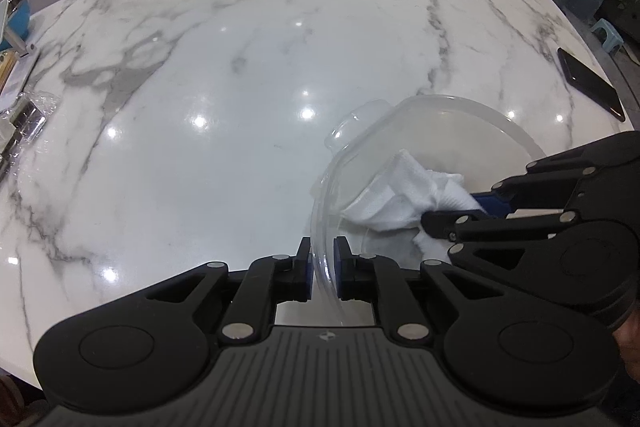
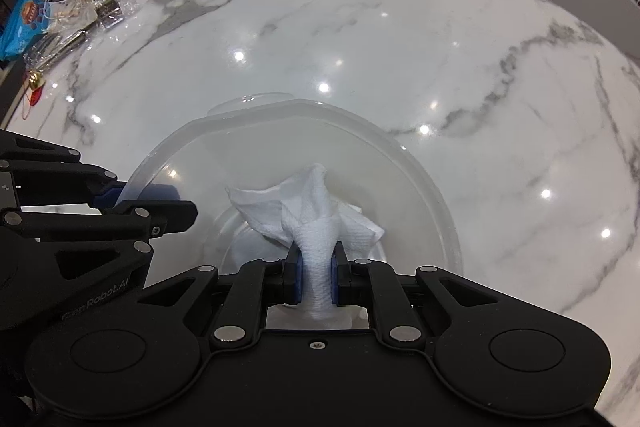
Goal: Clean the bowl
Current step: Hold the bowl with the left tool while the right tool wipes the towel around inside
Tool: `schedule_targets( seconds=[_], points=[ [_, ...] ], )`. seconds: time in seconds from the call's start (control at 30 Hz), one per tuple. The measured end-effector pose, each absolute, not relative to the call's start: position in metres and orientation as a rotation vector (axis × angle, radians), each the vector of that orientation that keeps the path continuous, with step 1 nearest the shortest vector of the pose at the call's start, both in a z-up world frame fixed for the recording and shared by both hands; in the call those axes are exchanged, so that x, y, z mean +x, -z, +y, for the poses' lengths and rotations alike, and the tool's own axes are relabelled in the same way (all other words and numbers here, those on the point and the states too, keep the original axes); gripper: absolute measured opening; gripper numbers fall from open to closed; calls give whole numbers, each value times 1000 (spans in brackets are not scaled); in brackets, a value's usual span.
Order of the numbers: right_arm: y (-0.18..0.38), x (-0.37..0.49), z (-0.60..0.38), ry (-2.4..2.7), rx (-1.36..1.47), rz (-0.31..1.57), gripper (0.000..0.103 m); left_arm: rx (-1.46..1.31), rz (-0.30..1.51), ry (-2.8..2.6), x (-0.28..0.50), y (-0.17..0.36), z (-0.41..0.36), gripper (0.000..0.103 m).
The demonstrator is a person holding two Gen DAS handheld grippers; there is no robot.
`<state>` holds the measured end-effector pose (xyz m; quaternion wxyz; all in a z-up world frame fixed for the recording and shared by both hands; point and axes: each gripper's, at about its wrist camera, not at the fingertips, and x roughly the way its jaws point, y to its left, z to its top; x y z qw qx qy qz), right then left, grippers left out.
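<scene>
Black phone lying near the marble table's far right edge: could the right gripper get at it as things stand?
Probably not right away. The right gripper is shut on the white paper towel inside the clear plastic bowl. The black phone itself lies unobstructed on the marble table.

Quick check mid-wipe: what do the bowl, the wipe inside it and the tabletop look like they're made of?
Bowl: clear, glossy plastic by the look, possibly glass; the marble pattern shows through its wall. Wipe: white embossed paper towel, crumpled and matte, pinched in the right tongs. Tabletop: polished white marble or a lookalike, grey veins and sharp lamp reflections.
</scene>
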<state>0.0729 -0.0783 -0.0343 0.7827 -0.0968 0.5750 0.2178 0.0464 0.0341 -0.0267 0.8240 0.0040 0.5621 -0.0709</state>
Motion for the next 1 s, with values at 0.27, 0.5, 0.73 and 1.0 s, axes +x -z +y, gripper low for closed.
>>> schedule_targets(
  seconds=[0.27, 0.5, 0.73, 1.0],
  points=[
    [31, 64, -74, -522, -206, 1258, 10, 4, 1193, 138, 46, 26, 36, 7],
    [30, 65, -78, -499, -205, 1251, 10, -117, 1290, 213, 52, 28, 52, 10],
    [30, 66, -79, -497, -214, 1250, 11, -31, 1300, 290, 51, 27, 47, 13],
    [26, 64, -78, -513, -247, 1247, 10, 98, 1241, 359, 47, 26, 37, 13]
  ],
)
